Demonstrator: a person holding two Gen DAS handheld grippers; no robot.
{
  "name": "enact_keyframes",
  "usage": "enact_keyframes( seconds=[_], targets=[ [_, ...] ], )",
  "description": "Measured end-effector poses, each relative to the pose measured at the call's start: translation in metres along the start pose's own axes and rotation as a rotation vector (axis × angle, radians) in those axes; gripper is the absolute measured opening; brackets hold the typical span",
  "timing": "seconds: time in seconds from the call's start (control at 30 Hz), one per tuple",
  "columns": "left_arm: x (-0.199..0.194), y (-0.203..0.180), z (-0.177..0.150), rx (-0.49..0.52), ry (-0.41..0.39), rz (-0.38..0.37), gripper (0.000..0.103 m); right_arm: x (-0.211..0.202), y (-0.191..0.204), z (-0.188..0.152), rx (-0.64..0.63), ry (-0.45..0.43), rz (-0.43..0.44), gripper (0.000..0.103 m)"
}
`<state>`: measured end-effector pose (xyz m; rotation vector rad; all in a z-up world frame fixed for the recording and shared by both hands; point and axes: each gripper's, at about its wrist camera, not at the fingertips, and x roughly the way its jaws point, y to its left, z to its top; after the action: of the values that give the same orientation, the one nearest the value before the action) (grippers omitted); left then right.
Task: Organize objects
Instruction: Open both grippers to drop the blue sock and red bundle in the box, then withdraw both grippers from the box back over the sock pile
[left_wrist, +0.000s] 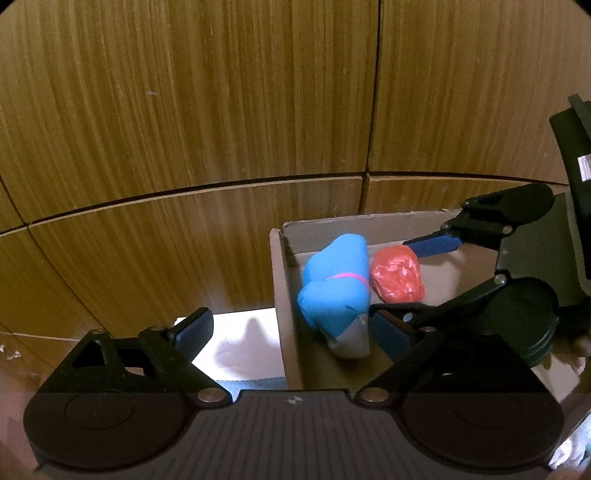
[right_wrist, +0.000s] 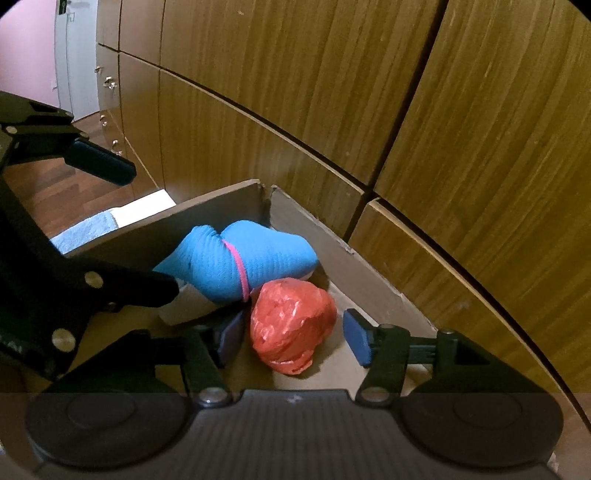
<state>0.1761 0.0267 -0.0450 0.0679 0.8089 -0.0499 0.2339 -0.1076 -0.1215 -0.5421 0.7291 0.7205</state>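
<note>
- Sitting in cardboard box (right_wrist: 373, 284): blue sock bundle (right_wrist: 236, 258), red bag (right_wrist: 291, 328) just beside it
- right gripper (right_wrist: 291, 338) jaws spread either side of red bag, not clamped
- left gripper (left_wrist: 291, 334) jaws wide, empty, straddling box wall

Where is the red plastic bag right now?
In the cardboard box, right of the blue sock bundle, between the open right hand-held gripper's fingers.
</note>
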Motion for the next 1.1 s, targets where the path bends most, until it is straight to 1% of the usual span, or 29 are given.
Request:
enact_keyframes(
  seconds=[0.2, 0.37, 0.43, 0.47, 0.5, 0.57, 0.6, 0.7, 0.8, 0.87, 1.0, 1.1],
  targets=[
    [-0.001, 0.001, -0.002, 0.0, -0.001, -0.005, 0.095, -0.003, 0.008, 0.003, 0.005, 0.004, -0.014, 0.056],
    [-0.003, 0.002, -0.001, 0.006, 0.002, -0.008, 0.096, -0.015, 0.001, -0.001, 0.026, 0.015, -0.023, 0.057],
    [-0.004, 0.001, 0.0, 0.003, 0.002, -0.013, 0.096, -0.026, -0.002, -0.004, 0.026, 0.019, -0.032, 0.06],
    [-0.005, 0.001, 0.001, 0.002, 0.003, -0.017, 0.096, -0.031, -0.003, -0.005, 0.027, 0.021, -0.04, 0.065],
    [-0.006, 0.001, 0.001, 0.001, 0.005, -0.02, 0.096, -0.037, -0.005, -0.006, 0.034, 0.021, -0.044, 0.065],
    [-0.01, 0.002, 0.001, -0.01, 0.006, -0.026, 0.096, -0.053, -0.007, -0.009, 0.057, 0.014, -0.047, 0.067],
    [-0.013, 0.003, 0.001, -0.017, 0.009, -0.03, 0.096, -0.06, -0.008, -0.008, 0.062, 0.014, -0.058, 0.07],
    [-0.028, 0.005, 0.0, -0.029, -0.004, -0.034, 0.097, -0.085, -0.01, -0.009, 0.078, 0.008, -0.095, 0.071],
    [-0.046, 0.008, -0.003, -0.034, -0.017, -0.021, 0.099, -0.119, -0.014, -0.013, 0.125, -0.01, -0.111, 0.075],
    [-0.06, 0.011, -0.009, -0.046, -0.027, -0.024, 0.1, -0.143, -0.014, -0.017, 0.155, -0.026, -0.141, 0.077],
    [-0.091, 0.012, -0.027, -0.063, -0.037, -0.033, 0.101, -0.194, -0.006, -0.037, 0.209, -0.05, -0.184, 0.078],
    [-0.117, 0.011, -0.05, -0.06, -0.054, -0.028, 0.103, -0.231, 0.008, -0.061, 0.243, -0.071, -0.227, 0.081]
  ],
)
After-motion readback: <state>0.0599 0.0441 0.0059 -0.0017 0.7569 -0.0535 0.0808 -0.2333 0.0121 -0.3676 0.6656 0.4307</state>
